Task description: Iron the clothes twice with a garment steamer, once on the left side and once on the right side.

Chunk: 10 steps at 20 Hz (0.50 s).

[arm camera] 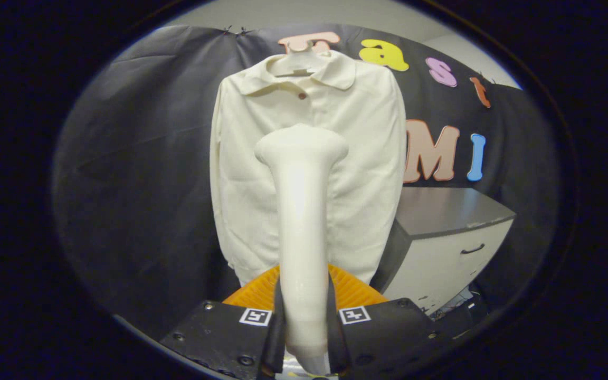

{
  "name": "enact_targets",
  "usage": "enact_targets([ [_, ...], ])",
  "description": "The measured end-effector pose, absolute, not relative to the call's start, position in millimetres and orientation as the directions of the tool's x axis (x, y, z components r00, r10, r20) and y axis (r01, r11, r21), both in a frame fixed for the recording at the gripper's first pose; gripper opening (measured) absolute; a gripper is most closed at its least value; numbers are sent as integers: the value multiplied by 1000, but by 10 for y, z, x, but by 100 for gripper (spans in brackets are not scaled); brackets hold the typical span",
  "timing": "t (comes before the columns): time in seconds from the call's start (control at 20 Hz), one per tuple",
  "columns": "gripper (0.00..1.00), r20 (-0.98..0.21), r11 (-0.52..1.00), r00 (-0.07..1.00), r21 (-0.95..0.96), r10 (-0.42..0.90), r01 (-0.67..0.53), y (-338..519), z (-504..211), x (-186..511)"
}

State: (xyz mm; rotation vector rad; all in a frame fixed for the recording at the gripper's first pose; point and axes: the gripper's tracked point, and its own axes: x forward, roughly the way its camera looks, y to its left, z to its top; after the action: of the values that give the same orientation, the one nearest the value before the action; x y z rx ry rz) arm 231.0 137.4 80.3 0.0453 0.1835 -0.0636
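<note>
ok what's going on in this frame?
A person's handheld tongs are shut on a white steamer, its handle pinched between both fingers. The steamer's head points at a cream shirt on a hanger against the black cloth wall. The head sits in front of the shirt's middle chest; whether it touches the fabric can't be told. An orange ribbed part shows just behind the fingers. A grey-topped cabinet stands to the shirt's right.

One shirt (308, 169), one steamer (302, 211), one hanger (297, 60), one cabinet (449, 248).
</note>
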Motion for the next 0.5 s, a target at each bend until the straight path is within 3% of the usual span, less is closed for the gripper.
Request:
enact_targets([
  [0.25,32,-68,990,990,51,-125,128,982,1473,2612],
  [0.5,32,-61,988,988,54,-141,145,825,1577,2986],
])
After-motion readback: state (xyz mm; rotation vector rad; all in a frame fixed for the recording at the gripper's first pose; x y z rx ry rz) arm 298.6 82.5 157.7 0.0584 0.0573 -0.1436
